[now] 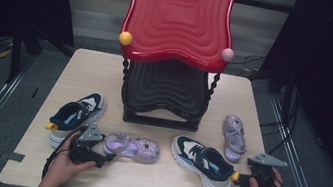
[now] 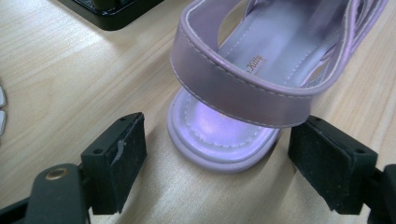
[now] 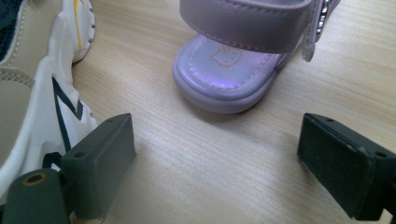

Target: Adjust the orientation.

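A purple sandal [image 1: 133, 147] lies on the table [image 1: 92, 69] left of centre, its heel toward my left gripper [image 1: 102, 157]. In the left gripper view the sandal's heel [image 2: 219, 140] sits between the open jaws of that gripper [image 2: 224, 140], with a gap at each pad. A second purple sandal [image 1: 234, 137] lies at the right. My right gripper [image 1: 246, 176] stands open just short of its heel [image 3: 224, 70], with bare wood in front of the gripper [image 3: 219, 135]. A navy and white sneaker [image 1: 201, 162] lies to its left [image 3: 28, 93].
A red and black shoe rack [image 1: 174, 49] stands at the back centre of the table; its black base [image 2: 112, 11] is just beyond the left sandal. Another navy and white sneaker [image 1: 75, 114] lies at the left, behind my left hand. Dark curtains flank the table.
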`<state>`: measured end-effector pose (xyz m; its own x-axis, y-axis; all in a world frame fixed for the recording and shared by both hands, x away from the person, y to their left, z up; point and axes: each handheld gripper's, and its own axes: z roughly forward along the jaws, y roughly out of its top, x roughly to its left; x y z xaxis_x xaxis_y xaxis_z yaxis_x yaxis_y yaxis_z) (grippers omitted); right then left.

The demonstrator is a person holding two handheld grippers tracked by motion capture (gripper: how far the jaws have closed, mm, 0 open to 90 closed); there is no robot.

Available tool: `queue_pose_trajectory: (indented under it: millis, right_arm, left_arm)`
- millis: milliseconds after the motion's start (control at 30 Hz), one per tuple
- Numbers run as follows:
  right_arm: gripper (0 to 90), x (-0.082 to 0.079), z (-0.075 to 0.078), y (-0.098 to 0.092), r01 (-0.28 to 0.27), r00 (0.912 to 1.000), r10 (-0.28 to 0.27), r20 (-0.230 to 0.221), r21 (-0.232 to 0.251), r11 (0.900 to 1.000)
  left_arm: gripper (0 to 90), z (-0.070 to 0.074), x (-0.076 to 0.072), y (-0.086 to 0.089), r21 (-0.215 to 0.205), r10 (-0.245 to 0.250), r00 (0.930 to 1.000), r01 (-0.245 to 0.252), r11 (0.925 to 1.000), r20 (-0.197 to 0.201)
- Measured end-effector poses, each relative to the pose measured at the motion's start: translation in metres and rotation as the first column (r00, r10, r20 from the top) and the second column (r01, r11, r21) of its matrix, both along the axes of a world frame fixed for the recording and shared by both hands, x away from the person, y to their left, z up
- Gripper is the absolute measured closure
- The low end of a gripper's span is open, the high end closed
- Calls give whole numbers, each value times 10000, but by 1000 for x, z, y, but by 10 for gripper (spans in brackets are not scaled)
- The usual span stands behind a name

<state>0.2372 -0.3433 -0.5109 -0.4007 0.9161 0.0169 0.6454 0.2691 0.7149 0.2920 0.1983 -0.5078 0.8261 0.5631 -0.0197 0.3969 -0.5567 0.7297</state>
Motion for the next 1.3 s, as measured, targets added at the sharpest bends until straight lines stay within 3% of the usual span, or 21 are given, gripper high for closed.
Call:
queue_pose_trajectory:
  millis: [967,1100,1300]
  right_arm:
    - [105,-1,0,0,-64,10000,64,14,-14,10000]
    - [105,-1,0,0,-63,10000,63,9,-11,10000]
    - [105,-1,0,0,-63,10000,63,9,-13,10000]
  left_arm:
    - [193,0,-3,-1,-3,-58,9999,59,10000,91]
    - [185,2,-4,-4,-253,-150,9999,149,9996,-13]
    - [153,2,-5,-10,-125,-252,9996,251,9996,-82]
